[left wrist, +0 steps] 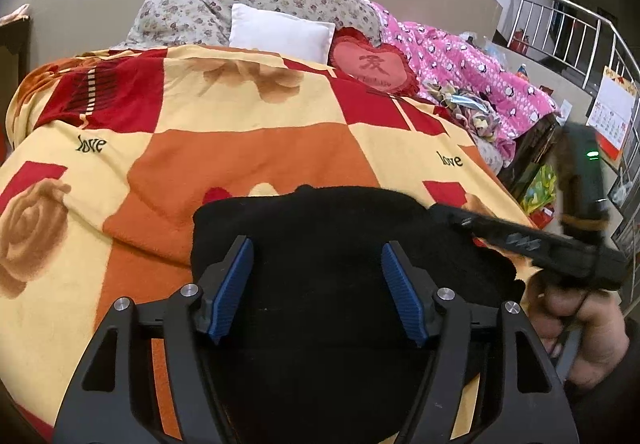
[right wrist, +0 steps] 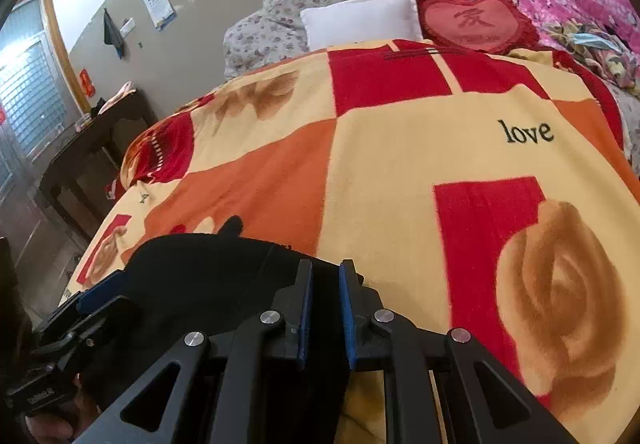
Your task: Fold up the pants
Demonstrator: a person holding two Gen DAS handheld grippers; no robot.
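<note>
The black pants (left wrist: 316,244) lie bunched in a compact dark heap on the orange, yellow and red blanket (left wrist: 224,148) at the bed's near edge. My left gripper (left wrist: 317,280) hovers over the heap with its blue pads wide apart and nothing between them. My right gripper (right wrist: 325,308) has its blue pads close together on a fold of the pants (right wrist: 200,276) at the heap's right side. The right gripper's body also shows in the left wrist view (left wrist: 552,248), held by a hand.
A white pillow (left wrist: 280,30), a red heart cushion (left wrist: 370,64), a floral quilt (left wrist: 256,0) and a pink blanket (left wrist: 460,64) lie at the bed's far end. A metal railing (left wrist: 576,40) stands right. A dark side table (right wrist: 80,152) stands left of the bed.
</note>
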